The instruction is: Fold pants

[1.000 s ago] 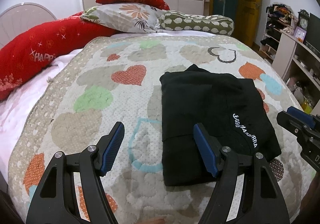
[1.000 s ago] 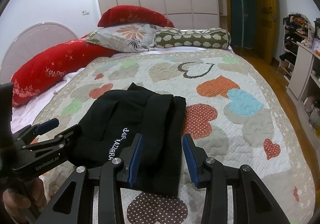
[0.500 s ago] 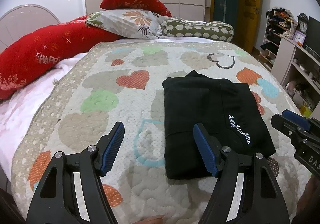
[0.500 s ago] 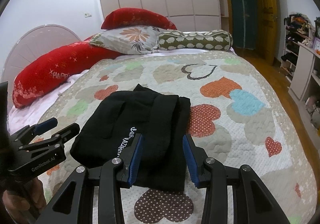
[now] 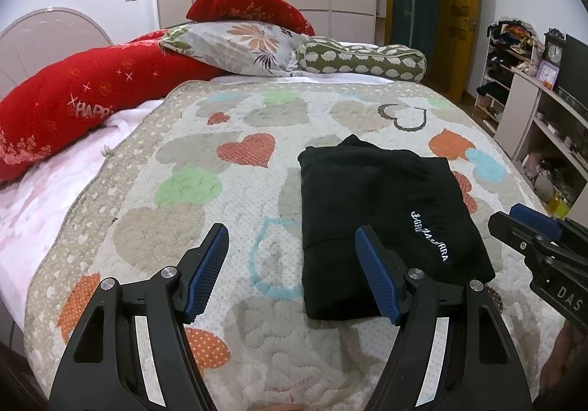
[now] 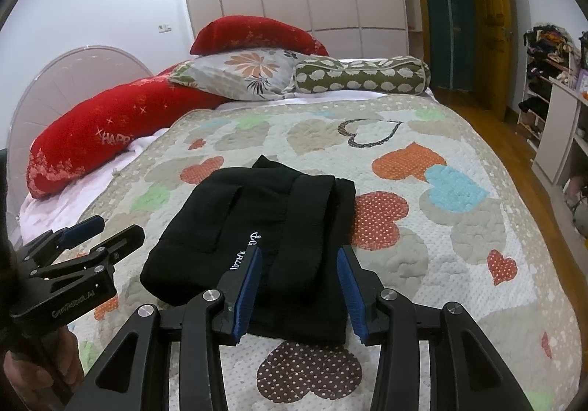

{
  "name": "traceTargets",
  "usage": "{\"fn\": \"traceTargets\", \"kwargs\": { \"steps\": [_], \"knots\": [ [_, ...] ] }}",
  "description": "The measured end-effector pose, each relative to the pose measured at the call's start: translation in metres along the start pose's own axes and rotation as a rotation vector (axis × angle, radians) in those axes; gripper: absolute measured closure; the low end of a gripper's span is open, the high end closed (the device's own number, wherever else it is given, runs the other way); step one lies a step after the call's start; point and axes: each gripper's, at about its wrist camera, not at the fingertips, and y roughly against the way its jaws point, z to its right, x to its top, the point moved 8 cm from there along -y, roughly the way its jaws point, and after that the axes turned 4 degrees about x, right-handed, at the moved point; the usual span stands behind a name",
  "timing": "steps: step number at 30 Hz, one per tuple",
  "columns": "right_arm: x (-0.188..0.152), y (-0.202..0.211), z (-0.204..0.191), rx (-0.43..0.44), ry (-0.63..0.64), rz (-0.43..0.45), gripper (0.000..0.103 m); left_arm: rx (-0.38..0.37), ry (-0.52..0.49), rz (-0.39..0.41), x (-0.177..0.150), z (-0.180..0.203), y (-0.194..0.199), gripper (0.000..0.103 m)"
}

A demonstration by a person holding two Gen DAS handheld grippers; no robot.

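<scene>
Pants (image 5: 382, 212) lie folded in a black square on the heart-patterned quilt (image 5: 239, 190). Left gripper (image 5: 290, 264) hangs wide apart and empty beside them. Right gripper (image 6: 299, 280), jaws parted, seems to hover just above the near edge, gripping nothing.

The black pants (image 6: 264, 227) lie folded into a compact stack on the heart-patterned quilt (image 6: 459, 220), white lettering partly hidden behind a finger. The right gripper (image 6: 299, 286) hovers over the stack's near edge, jaws parted, apparently clear of the cloth. At near left a hand (image 6: 36, 370) holds the left gripper (image 6: 103, 229), jaws apart. Far off lie a red bolster (image 6: 106, 132), a floral pillow (image 6: 246, 71) and a green bolster (image 6: 362, 76).
</scene>
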Motion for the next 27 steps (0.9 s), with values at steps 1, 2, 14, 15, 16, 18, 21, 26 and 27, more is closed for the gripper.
{"fn": "traceTargets", "kwargs": {
  "steps": [1, 2, 14, 15, 16, 18, 21, 26, 27],
  "knots": [
    [0.001, 0.000, 0.000, -0.002, -0.001, 0.003, 0.061, 0.001, -0.001, 0.004, 0.000, 0.000, 0.001, 0.031],
    [0.001, 0.000, 0.000, -0.002, -0.002, 0.004, 0.061, 0.000, 0.001, 0.007, 0.000, -0.001, 0.002, 0.031],
    [-0.004, -0.010, 0.002, -0.003, 0.002, -0.016, 0.058, -0.012, 0.004, -0.002, -0.001, -0.001, -0.003, 0.031],
    [-0.004, -0.010, 0.002, -0.004, 0.002, -0.016, 0.058, -0.013, 0.006, -0.003, -0.001, -0.001, -0.004, 0.031],
    [-0.004, -0.010, 0.002, -0.004, 0.002, -0.016, 0.058, -0.014, 0.008, -0.005, -0.001, -0.001, -0.005, 0.031],
    [-0.003, -0.010, 0.003, -0.008, 0.001, -0.013, 0.058, -0.020, 0.009, -0.014, -0.002, 0.000, -0.008, 0.031],
    [-0.004, -0.013, 0.006, -0.007, -0.007, -0.015, 0.058, -0.020, 0.006, -0.017, -0.002, 0.002, -0.011, 0.031],
    [-0.006, -0.018, 0.009, -0.008, -0.012, -0.027, 0.058, -0.021, 0.001, -0.022, -0.003, 0.003, -0.014, 0.031],
    [-0.007, -0.019, 0.010, -0.008, -0.013, -0.030, 0.058, -0.023, 0.001, -0.025, -0.003, 0.003, -0.016, 0.031]
  ]
}}
